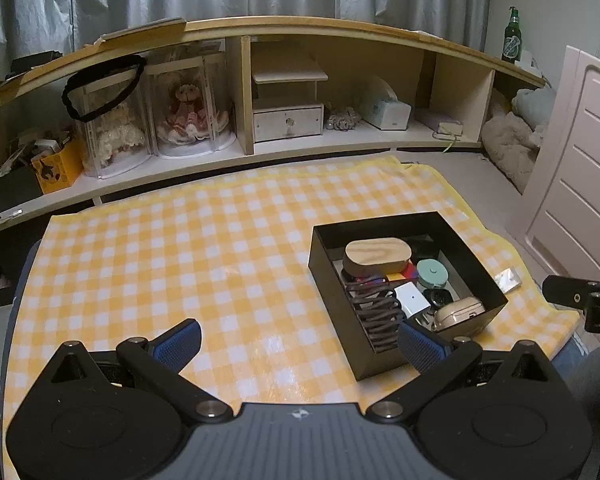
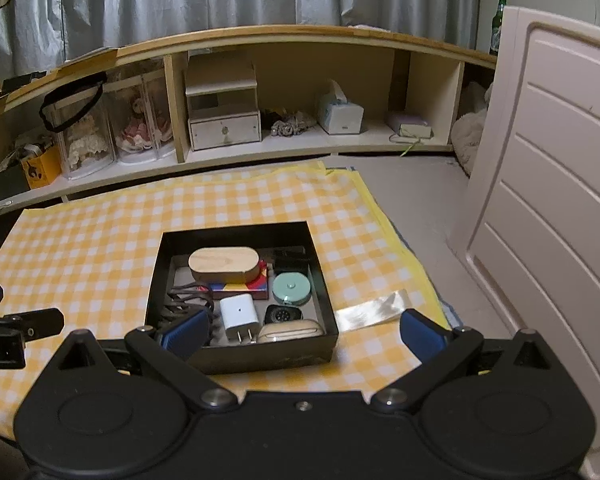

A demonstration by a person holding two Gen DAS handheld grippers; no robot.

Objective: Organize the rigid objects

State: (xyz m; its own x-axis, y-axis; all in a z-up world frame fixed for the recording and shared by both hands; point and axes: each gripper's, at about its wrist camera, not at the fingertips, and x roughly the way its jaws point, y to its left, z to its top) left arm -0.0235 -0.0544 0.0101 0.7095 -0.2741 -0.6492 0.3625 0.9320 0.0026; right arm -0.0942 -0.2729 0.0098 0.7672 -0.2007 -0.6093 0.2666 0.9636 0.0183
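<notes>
A black box [image 2: 236, 354] sits on a yellow-and-white checked cloth [image 2: 80, 240] and holds the small rigid things in one crowded layer; an oval wooden case [image 2: 222, 265] lies toward the back, resting partly on a flat multicoloured block [image 2: 256, 286]; a round mint-green tape measure [image 2: 291, 288] lies to the right of that block; a white plug adapter [image 2: 239, 314] lies in front with its prongs pointing toward the near wall; a dark smartwatch face [image 2: 283, 314] lies just beside the adapter, and a beige rounded case [image 2: 290, 330] rests against the near wall; a coil of brown cord [image 1: 374, 314] fills the left side of the box; outside the box, on the cloth just to its right, lies a shiny silver strip [image 2: 374, 310]; the right gripper [image 2: 302, 334] hangs above the near edge of the box with its jaws spread wide and nothing between them, the left blue pad [image 2: 186, 334] over the cord corner and the other near the strip; the left gripper [image 1: 300, 342] hovers over bare cloth to the left of the box, its jaws likewise wide apart and empty, its right pad [image 1: 418, 344] showing in front of the box's near corner; behind the cloth runs a low wooden shelf [image 1: 284, 24] with dolls in clear cases [image 1: 180, 116], and a green bottle [image 1: 512, 36] stands on its top at the right.
</notes>
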